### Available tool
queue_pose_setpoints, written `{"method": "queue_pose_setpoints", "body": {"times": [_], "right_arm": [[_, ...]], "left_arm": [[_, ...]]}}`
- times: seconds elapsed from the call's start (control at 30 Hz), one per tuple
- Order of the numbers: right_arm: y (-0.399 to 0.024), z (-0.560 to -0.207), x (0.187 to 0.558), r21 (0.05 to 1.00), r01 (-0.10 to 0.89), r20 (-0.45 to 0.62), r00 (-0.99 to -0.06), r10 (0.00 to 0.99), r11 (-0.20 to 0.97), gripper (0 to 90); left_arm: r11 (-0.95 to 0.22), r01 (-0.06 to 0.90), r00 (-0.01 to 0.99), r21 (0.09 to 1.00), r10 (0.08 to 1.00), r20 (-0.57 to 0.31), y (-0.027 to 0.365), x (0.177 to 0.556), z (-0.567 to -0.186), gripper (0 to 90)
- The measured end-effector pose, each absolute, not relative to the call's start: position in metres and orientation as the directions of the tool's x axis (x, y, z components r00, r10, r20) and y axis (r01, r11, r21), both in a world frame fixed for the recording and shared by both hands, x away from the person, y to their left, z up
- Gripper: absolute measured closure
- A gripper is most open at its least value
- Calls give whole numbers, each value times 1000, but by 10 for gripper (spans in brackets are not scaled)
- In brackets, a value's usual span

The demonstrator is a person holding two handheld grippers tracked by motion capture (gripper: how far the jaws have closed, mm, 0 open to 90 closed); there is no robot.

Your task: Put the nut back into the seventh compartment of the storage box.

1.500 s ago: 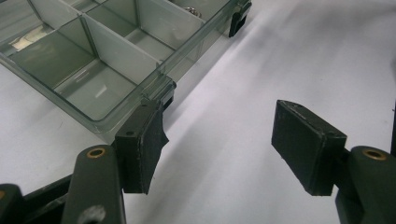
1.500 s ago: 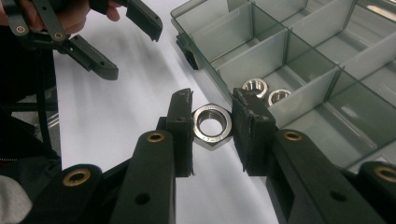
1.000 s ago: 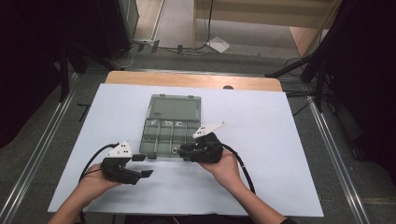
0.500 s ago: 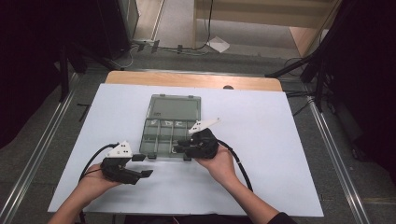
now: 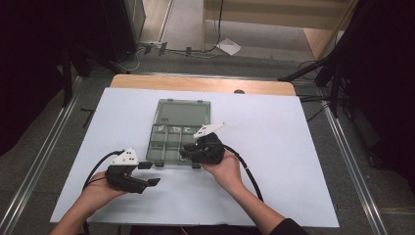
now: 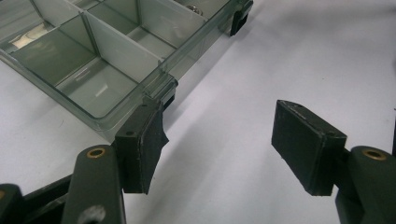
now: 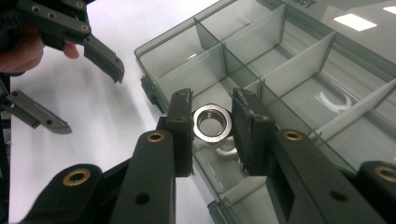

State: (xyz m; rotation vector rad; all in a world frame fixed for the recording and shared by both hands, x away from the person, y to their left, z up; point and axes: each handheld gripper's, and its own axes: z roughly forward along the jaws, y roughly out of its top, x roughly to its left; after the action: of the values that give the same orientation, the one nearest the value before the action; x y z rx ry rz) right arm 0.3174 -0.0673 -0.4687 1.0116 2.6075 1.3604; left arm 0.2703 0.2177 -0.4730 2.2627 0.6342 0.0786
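You hold a steel nut (image 7: 212, 123) between the jaws of your right gripper (image 7: 212, 130), the two pads pressing its flats from either side, with its threaded hole facing the camera. It hangs just above a compartment near the front edge of the clear plastic organizer box (image 5: 182, 131); another metal piece (image 7: 226, 150) lies in that compartment right under it. From this I judge that you are either lifting the nut out or about to drop it in, and the pictures alone do not settle which.

If you are placing it, the next move calls for a small descent between the divider walls and then opening the pads so the nut falls flat. If you are taking it out, raise it straight up first, clear of the dividers and the front wall.

In the high view your right gripper (image 5: 188, 152) points leftward over the box's near row, your hand wrapped behind it, forearm coming in from the bottom right.

Your left gripper (image 5: 149, 174) rests low on the white sheet (image 5: 293, 147) just beside the box's front left corner, its jaws wide apart with nothing between them, one pad (image 6: 140, 149) close against the box's latch (image 6: 166, 93).
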Motion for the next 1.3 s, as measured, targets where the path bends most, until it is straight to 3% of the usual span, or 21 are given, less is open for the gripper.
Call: {"method": "queue_pose_setpoints", "body": {"times": [0.53, 0.6, 1.0, 1.3], "right_arm": [[-61, -481, 322, 743, 512, 186, -776, 602, 431, 700], [-61, -483, 322, 753, 508, 191, -777, 600, 418, 627], [-69, -483, 320, 761, 506, 217, -788, 576, 405, 428], [-80, -476, 321, 784, 498, 228, -786, 576, 370, 360]], "left_arm": [[-575, 418, 875, 703, 464, -140, 218, 270, -473, 344], [-571, 419, 874, 706, 464, -143, 217, 270, -473, 343], [-564, 424, 870, 708, 472, -145, 219, 271, -471, 344], [-522, 444, 853, 728, 496, -165, 222, 272, -465, 344]]}}
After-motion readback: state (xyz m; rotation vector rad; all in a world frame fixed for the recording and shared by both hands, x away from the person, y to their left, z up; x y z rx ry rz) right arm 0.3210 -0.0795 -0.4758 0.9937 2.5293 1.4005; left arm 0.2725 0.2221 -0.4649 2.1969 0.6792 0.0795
